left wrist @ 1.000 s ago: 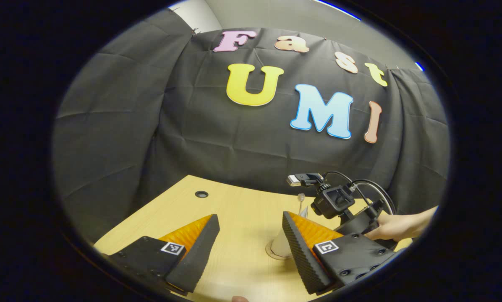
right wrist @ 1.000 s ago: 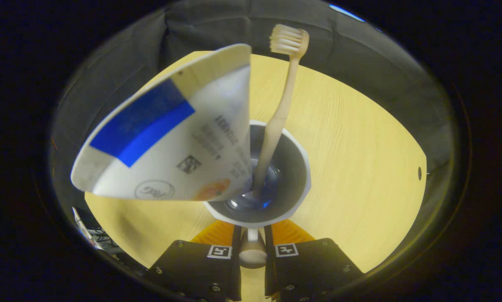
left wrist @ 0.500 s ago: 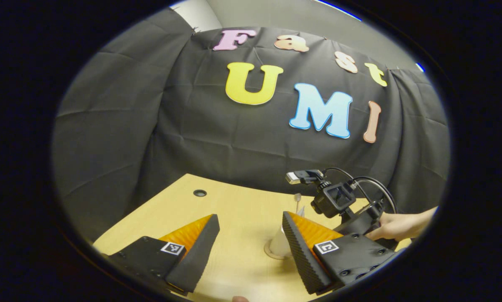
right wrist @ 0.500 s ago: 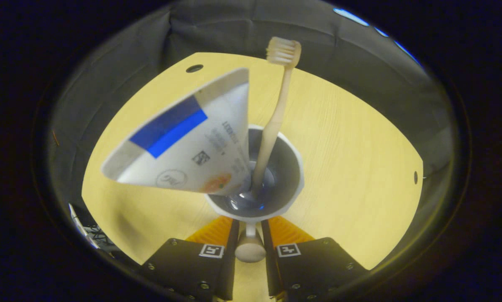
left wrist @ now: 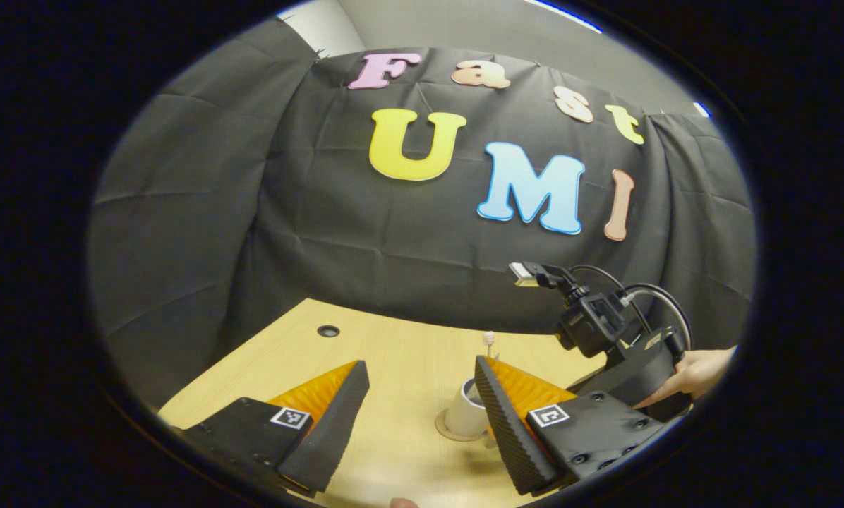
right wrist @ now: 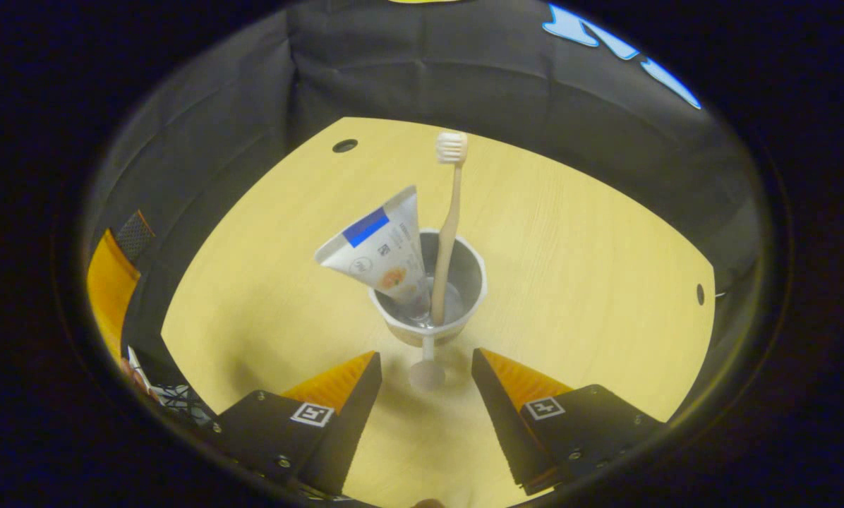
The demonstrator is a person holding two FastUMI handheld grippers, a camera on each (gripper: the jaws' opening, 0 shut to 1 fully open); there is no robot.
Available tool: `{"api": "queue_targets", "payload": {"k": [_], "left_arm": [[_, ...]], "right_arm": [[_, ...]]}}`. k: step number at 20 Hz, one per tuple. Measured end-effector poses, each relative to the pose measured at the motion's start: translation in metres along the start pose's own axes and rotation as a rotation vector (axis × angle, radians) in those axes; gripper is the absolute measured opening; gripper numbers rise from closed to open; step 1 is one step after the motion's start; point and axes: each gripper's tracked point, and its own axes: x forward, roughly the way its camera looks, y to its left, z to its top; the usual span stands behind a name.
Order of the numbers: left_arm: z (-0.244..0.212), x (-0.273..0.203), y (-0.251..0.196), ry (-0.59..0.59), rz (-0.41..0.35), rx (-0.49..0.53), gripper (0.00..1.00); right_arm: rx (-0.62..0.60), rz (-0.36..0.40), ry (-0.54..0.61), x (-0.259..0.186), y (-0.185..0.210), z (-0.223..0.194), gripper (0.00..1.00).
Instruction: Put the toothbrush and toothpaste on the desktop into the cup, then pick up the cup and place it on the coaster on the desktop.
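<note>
Standing on the wooden desktop (right wrist: 570, 233), the cup (right wrist: 429, 321) rested on the round coaster (left wrist: 442, 429), as the task sentence wants, with the toothpaste (right wrist: 380, 250) and toothbrush (right wrist: 450, 212) leaning inside it. The right gripper (right wrist: 425, 377) hung just near of the cup handle (right wrist: 426, 372), fingers wide apart; half a second earlier they pinched that handle. The left gripper (left wrist: 422, 391) idled wide open.

White cup (right wrist: 429, 310) upright on round coaster (left wrist: 457, 432) on desktop (right wrist: 570, 261); holds cream toothbrush (right wrist: 449, 212), bristles up, and white toothpaste (right wrist: 380, 250) tube leaning left, cap down.
</note>
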Motion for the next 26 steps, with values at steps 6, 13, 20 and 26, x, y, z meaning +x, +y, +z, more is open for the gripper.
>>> {"api": "queue_targets", "payload": {"k": [6, 13, 20, 26], "left_arm": [[0.010, -0.002, -0.031, -0.008, -0.052, 0.023, 0.94], [0.015, 0.000, -0.077, -0.011, -0.100, 0.041, 0.96], [0.043, -0.004, -0.146, -0.075, -0.183, 0.076, 0.96], [0.047, -0.016, -0.178, -0.107, -0.192, 0.091, 0.96]], "right_arm": [[0.061, 0.002, -0.079, -0.047, -0.009, -0.013, 0.87], [0.147, -0.112, -0.212, -0.113, -0.057, -0.039, 0.87], [0.211, -0.290, -0.501, -0.197, -0.121, -0.041, 0.87], [0.207, -0.355, -0.720, -0.247, -0.146, -0.044, 0.87]]}}
